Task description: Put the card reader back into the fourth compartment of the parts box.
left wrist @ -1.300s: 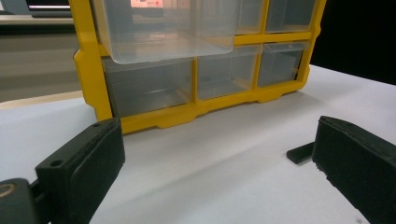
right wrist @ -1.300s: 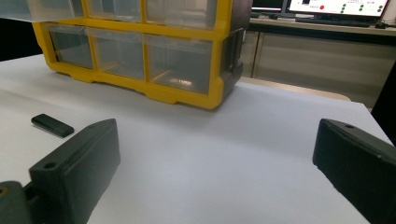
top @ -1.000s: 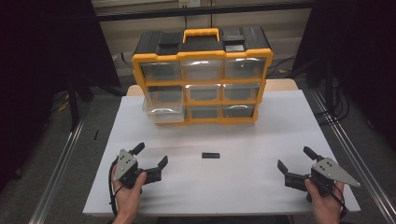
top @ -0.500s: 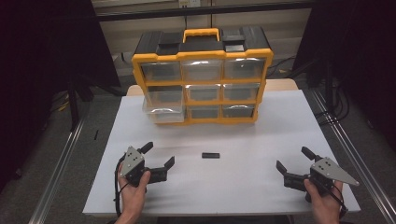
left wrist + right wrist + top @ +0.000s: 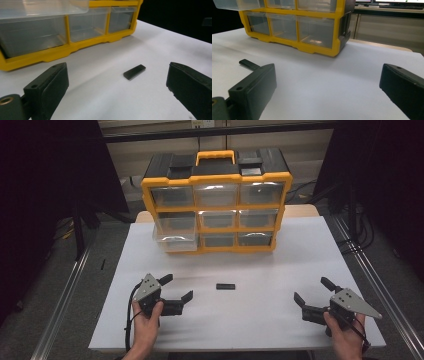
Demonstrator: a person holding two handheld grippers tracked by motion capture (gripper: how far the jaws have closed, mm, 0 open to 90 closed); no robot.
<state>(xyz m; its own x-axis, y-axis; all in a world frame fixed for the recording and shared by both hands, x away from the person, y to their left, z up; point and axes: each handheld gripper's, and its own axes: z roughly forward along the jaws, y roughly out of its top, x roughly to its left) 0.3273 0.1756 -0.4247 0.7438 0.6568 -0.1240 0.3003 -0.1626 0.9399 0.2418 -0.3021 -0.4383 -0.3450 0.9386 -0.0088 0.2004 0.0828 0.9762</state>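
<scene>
At about 7 o'clock on the white table, the left hand holds the left gripper, its jaws spread wide with nothing between them, pointing toward 3 o'clock in the high view. A cable loops from its back down past the wrist. In the left gripper view the two black jaws stand far apart at the lower corners, and a small black bar lies flat on the table ahead of them, nearer the right jaw and touching neither. In the high view the same bar lies near the table's middle, just off the left gripper toward 3 o'clock, well apart from the right gripper. At 12 o'clock stands a yellow organiser with a black top, a yellow handle and three rows of clear drawers; the bottom-left drawer is pulled out a little toward the person. In the left gripper view the organiser's bottom row runs across the top of the picture. At about 5 o'clock, the right hand holds the right gripper, jaws also wide open and empty, pointing toward 10 o'clock, with a grey plate on top. In the right gripper view the organiser sits ahead across bare table, and the bar shows just above the left jaw.
</scene>
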